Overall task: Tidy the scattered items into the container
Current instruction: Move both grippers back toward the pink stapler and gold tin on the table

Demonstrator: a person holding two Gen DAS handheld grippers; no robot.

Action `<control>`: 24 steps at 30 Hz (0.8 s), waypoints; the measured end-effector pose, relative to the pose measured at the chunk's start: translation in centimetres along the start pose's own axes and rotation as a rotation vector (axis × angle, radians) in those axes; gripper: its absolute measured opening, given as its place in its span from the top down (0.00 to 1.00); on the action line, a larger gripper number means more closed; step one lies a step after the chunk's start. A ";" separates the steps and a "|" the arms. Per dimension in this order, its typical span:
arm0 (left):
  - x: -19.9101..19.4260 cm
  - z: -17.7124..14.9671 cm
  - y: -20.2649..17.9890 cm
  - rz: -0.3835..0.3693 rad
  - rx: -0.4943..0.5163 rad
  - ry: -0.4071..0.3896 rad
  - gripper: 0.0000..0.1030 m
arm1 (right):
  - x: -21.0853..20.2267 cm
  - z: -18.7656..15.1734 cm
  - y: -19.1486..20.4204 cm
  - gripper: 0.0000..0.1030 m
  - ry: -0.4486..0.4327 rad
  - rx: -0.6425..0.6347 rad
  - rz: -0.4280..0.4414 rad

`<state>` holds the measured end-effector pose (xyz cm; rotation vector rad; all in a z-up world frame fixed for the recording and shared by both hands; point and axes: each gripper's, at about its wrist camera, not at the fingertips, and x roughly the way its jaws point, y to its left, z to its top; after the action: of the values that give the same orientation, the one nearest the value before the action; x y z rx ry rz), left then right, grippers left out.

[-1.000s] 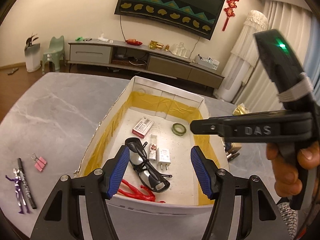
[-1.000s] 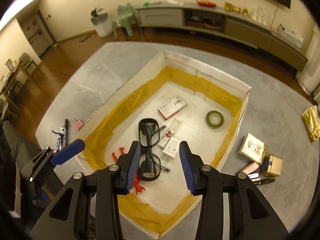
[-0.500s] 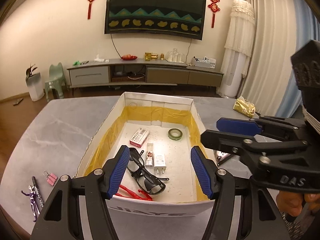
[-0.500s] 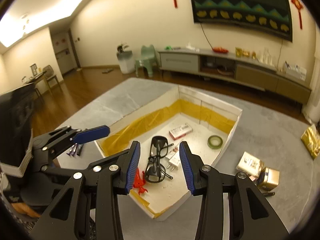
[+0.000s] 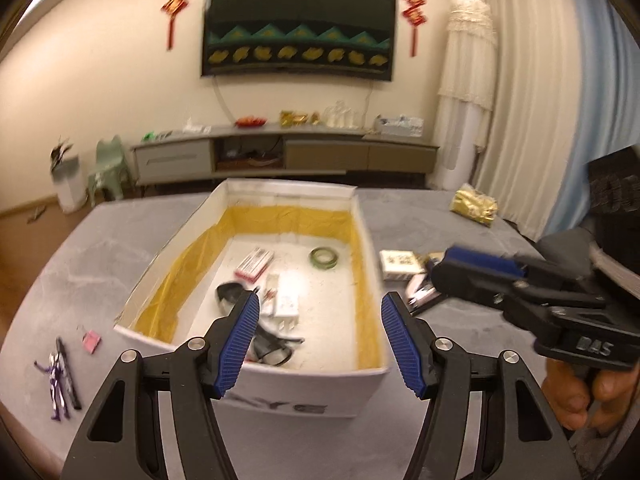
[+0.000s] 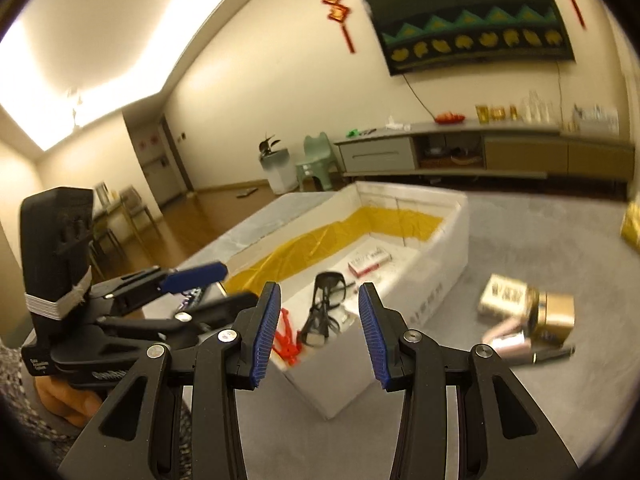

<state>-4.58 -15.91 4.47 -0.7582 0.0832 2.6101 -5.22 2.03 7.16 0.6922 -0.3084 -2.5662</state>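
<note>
A grey marble-patterned table [image 5: 100, 264] carries a white open box [image 5: 304, 384] lined with yellow tape, the landmark here. Both grippers hang level just short of the box's near wall, pointing across it toward the far wall of the room. The left gripper [image 5: 320, 340] is empty, its blue pads spread wide; the right gripper [image 6: 318, 330], gripped by a hand [image 5: 588, 392], is likewise spread and empty. Inside the box lie black glasses [image 6: 326, 312] near the front, a red plastic piece [image 6: 286, 340] at the front corner, a white charger plug [image 5: 288, 306], a red-and-white small carton [image 5: 256, 264] and a green tape roll [image 5: 325, 258] toward the back. Outside the box on its right lie a cream-and-gold carton [image 6: 504, 296], a gold cube box [image 6: 554, 316] and a pinkish tube [image 6: 506, 338]; a gold foil bag [image 5: 474, 204] sits farther off. Left of the box are a purple figurine [image 5: 56, 380], a black pen [image 5: 70, 376] and a pink clip [image 5: 91, 340].
</note>
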 end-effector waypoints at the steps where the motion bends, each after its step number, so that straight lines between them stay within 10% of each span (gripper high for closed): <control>1: -0.1 0.1 -0.8 -0.010 0.018 -0.014 0.37 | -0.5 -0.1 -0.7 0.58 -0.001 0.013 -0.006; 10: 1.6 -0.3 -8.1 -0.145 0.103 -0.024 0.37 | -4.4 -1.9 -5.8 0.58 0.025 0.082 -0.138; 24: 13.0 -2.2 -14.1 -0.181 0.039 0.289 0.37 | -4.2 -3.0 -14.1 0.52 0.178 0.195 -0.354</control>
<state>-7.68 1.42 -3.39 -1.0713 0.1424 2.3081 -5.66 16.07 1.75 1.1291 -0.4120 -2.8003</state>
